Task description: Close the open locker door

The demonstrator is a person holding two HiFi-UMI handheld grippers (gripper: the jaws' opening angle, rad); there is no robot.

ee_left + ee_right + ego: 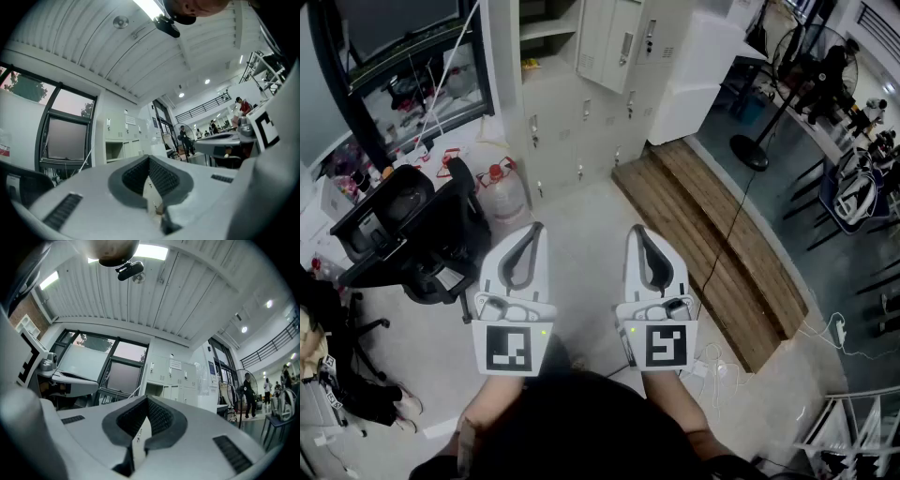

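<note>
A bank of pale grey lockers [581,122] stands ahead at the top of the head view. One upper door [619,42] hangs swung open beside an open compartment [546,33]. My left gripper [536,229] and right gripper [636,231] are held side by side over the floor, well short of the lockers, both pointing toward them. Both are shut with nothing between the jaws. In the left gripper view the lockers [123,137] and the open compartment [114,151] show far beyond the left gripper [149,158]. The right gripper view has the lockers [171,376] beyond the right gripper [146,398].
A black office chair [412,220] and a water jug [502,192] stand at the left. A low wooden platform [712,244] runs along the right, with a floor fan [759,141] and a cable beyond it. A white cabinet [698,75] sits right of the lockers.
</note>
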